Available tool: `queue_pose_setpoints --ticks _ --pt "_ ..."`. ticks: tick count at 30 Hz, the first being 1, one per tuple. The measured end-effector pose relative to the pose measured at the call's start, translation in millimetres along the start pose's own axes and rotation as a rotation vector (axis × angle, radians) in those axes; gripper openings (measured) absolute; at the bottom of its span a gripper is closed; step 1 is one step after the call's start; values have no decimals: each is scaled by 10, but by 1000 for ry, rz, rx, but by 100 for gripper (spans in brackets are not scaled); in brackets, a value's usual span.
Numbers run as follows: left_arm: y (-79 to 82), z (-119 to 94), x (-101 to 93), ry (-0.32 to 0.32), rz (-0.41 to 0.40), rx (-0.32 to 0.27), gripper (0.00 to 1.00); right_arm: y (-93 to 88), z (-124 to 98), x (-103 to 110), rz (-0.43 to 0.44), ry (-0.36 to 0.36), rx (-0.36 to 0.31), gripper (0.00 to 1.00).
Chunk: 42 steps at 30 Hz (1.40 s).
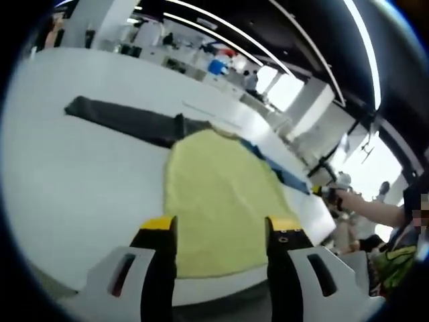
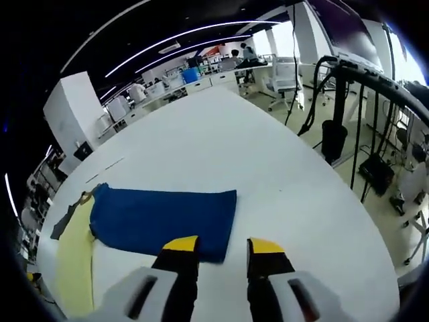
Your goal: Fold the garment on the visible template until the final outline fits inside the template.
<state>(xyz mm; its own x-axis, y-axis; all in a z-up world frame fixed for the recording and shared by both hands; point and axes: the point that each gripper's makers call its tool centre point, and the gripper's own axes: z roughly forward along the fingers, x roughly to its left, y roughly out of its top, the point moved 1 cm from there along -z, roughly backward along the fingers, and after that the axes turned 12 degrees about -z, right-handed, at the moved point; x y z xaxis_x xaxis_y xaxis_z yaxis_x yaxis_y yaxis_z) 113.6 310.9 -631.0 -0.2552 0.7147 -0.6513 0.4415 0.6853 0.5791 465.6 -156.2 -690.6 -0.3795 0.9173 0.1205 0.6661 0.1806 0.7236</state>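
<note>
Flat yellow garment [image 1: 221, 201] on white table [image 1: 80, 174], beside blue cloth [image 2: 164, 218] and dark cloth [image 1: 131, 121].

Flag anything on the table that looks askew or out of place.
Nothing is spilled or damaged. The yellow cloth, blue cloth and dark garment lie flat side by side on the white table, overlapping at the edges. Both tools hover open, touching nothing.

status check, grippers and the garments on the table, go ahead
Left gripper open, over yellow cloth. Right gripper open, at near edge of blue cloth. Dark garment lies flat beyond the yellow. Nothing gripped.
</note>
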Motion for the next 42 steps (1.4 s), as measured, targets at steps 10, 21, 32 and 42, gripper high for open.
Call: queue_pose_setpoints --ticks 10,21,32,42 --pt "33 26 -26 8 2 -3 48 28 101 -2 -20 18 4 23" --pt "18 48 -22 8 -2 5 48 7 160 50 -89 37 18 15" --pt "-53 68 9 12 -10 26 48 -38 190 -15 -189 24 36 1" --pt "-19 88 -19 2 -5 26 47 43 142 -78 -173 16 32 0"
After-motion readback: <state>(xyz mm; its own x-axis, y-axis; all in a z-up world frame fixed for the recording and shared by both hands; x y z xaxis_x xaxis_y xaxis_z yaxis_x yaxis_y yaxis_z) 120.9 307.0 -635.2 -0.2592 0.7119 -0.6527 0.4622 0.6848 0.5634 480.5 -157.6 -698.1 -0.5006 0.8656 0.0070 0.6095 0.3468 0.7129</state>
